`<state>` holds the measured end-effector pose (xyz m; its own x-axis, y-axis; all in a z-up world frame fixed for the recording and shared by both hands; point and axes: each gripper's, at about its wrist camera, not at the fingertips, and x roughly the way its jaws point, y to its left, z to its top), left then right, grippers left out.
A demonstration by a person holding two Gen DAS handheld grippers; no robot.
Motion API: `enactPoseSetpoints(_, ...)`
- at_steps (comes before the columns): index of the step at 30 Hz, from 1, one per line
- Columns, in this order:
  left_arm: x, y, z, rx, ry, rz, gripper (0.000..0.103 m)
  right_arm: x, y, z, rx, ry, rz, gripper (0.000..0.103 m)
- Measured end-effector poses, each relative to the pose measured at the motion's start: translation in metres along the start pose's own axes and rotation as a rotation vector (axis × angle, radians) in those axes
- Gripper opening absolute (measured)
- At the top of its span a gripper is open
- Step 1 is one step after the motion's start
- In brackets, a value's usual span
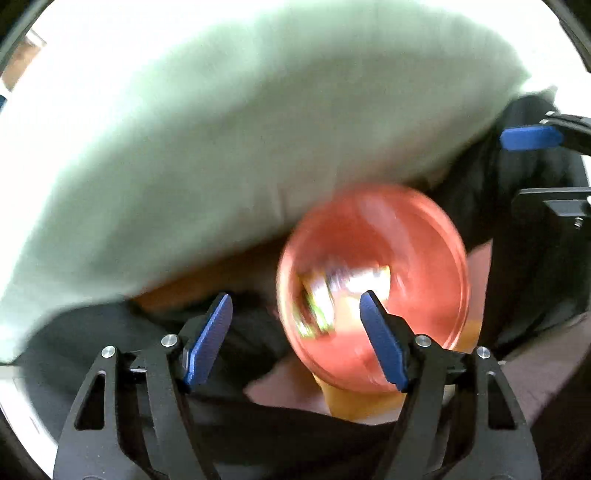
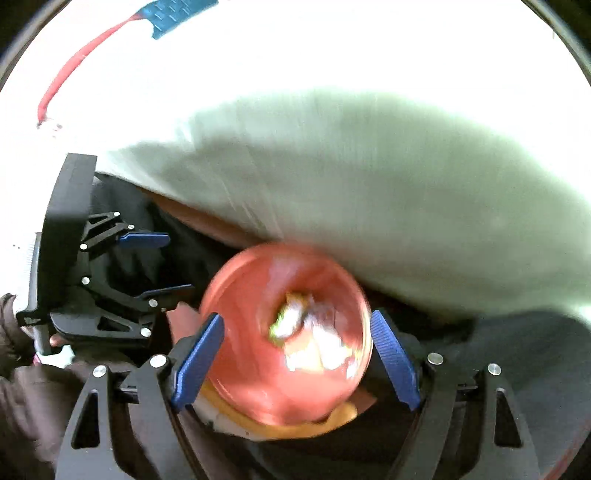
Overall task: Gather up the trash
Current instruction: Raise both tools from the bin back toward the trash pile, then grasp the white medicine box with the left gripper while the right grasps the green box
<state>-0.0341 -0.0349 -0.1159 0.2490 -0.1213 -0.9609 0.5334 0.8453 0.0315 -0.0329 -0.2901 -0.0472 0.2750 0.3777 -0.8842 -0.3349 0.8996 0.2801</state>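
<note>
- Right hand-held gripper (image 2: 297, 360): jaws spread wide, the blue pads (image 2: 197, 356) flanking a red bin (image 2: 284, 332). Whether either pad touches its rim cannot be told through the blur; nothing is pinched.
- Left hand-held gripper (image 1: 295, 339): jaws likewise spread and empty. It sits just left of the bin, with the right pad (image 1: 382, 341) overlapping the bin's mouth in its own view.
- Red bin: open mouth facing the cameras, standing low in front of the person's dark-clothed legs (image 1: 258, 424). Something orange (image 2: 280, 424) shows beneath it; its nature is unclear.
- Trash (image 2: 314, 339): white and green scraps lie inside the bin, heavily blurred, so individual pieces cannot be named.
- Step in hand, as a judgement: pieces appear already deposited, and both tools look free for another pickup.
- Next move calls for finding a remaining piece and closing the pads on it.
- Obstruction: a large pale-green pillow (image 2: 369, 184) presses close behind the bin, likely hiding litter.
- Far field: a white surface (image 2: 258, 55) carrying a red-handled blue tool (image 2: 173, 14), overexposed.
</note>
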Motion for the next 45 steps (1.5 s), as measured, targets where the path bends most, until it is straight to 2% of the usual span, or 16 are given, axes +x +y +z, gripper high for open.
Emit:
enactPoseSetpoints(2,-0.027,0.014,0.013,-0.021,-0.088,0.011,0.073,-0.024,-0.001,0.014,-0.008,-0.096,0.005,0.081)
enactPoseSetpoints(4,-0.051,0.030,0.029,-0.043,-0.172,0.030,0.080,-0.044,-0.004,0.024,0.005,-0.188,0.024,0.082)
enactPoseSetpoints(7,-0.078,0.056,0.062,-0.087,-0.266,0.073,0.082,-0.060,-0.008,0.033,0.036,-0.263,0.052,0.083)
enactPoseSetpoints(9,-0.094,0.077,0.089,-0.157,-0.305,0.022,0.082,-0.065,-0.009,0.036,0.054,-0.291,0.070,0.084)
enactPoseSetpoints(12,-0.117,0.103,0.126,-0.273,-0.378,-0.096,0.082,-0.067,-0.004,0.040,0.058,-0.319,0.070,0.084)
enactPoseSetpoints(14,-0.129,0.113,0.147,-0.343,-0.413,-0.150,0.082,-0.068,-0.002,0.046,0.033,-0.356,0.031,0.084)
enactPoseSetpoints(17,-0.135,0.120,0.164,-0.423,-0.441,-0.174,0.082,-0.078,0.004,0.064,-0.041,-0.435,-0.072,0.084)
enactPoseSetpoints(20,-0.137,0.128,0.160,-0.463,-0.476,-0.146,0.082,-0.087,0.007,0.095,-0.121,-0.490,-0.125,0.084)
enactPoseSetpoints(21,-0.134,0.129,0.154,-0.474,-0.479,-0.118,0.082,-0.086,0.007,0.111,-0.140,-0.492,-0.104,0.084)
enactPoseSetpoints(23,-0.119,0.134,0.140,-0.498,-0.462,-0.055,0.082,-0.080,0.000,0.137,-0.108,-0.481,0.013,0.084)
enactPoseSetpoints(24,-0.113,0.138,0.134,-0.509,-0.449,-0.029,0.082,-0.075,-0.007,0.157,-0.056,-0.464,0.133,0.084)
enactPoseSetpoints(27,-0.099,0.151,0.113,-0.558,-0.426,0.029,0.082,-0.055,-0.023,0.200,0.111,-0.440,0.347,0.084)
enactPoseSetpoints(32,-0.087,0.168,0.086,-0.609,-0.411,0.057,0.082,-0.026,-0.037,0.254,0.328,-0.435,0.516,0.084)
enactPoseSetpoints(37,-0.086,0.172,0.080,-0.592,-0.430,0.053,0.082,0.006,-0.051,0.276,0.535,-0.378,0.594,0.084)
enactPoseSetpoints(45,-0.086,0.157,0.088,-0.492,-0.473,0.068,0.082,0.023,-0.043,0.291,0.602,-0.361,0.638,0.083)
